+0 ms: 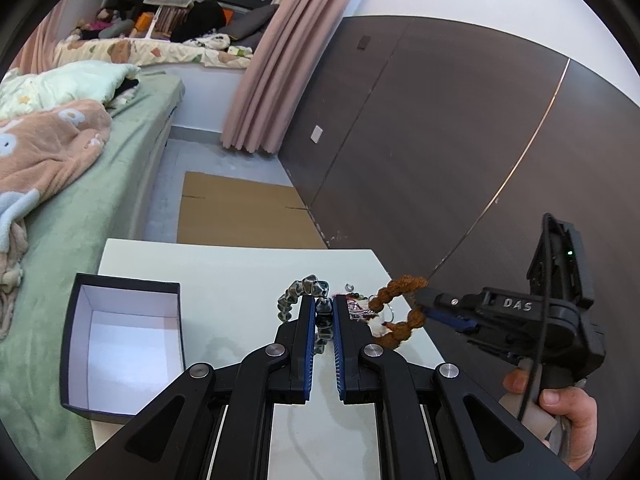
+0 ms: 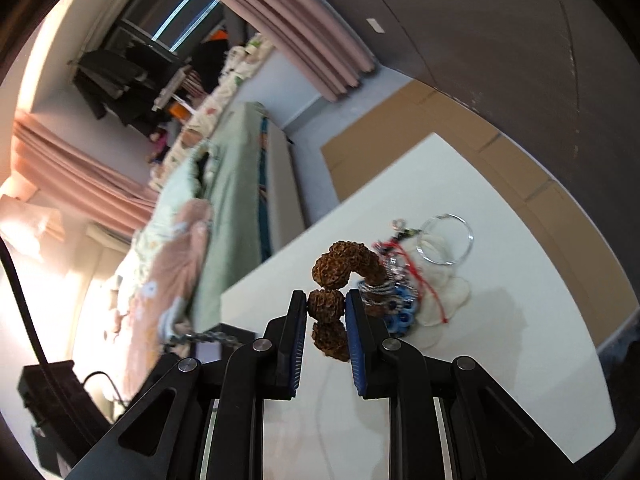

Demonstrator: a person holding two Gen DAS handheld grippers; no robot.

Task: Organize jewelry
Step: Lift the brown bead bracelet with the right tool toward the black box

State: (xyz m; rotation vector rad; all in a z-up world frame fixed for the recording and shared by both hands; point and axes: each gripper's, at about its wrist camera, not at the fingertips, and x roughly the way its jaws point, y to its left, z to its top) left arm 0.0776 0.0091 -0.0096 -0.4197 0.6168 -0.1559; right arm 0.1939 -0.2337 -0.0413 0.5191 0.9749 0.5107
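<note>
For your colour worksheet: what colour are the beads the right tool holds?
Rusty brown bead bracelet, clearest in the right wrist view.

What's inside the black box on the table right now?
The black box shows only its bare white floor and walls, no jewelry. The near corner is hidden behind the left gripper.

We see a white surface (image 1: 224, 264) carrying an open black box (image 1: 120, 344) at its left edge and, near the far right, a jewelry heap (image 2: 400, 292) beside a clear bangle (image 2: 446, 240)
</note>
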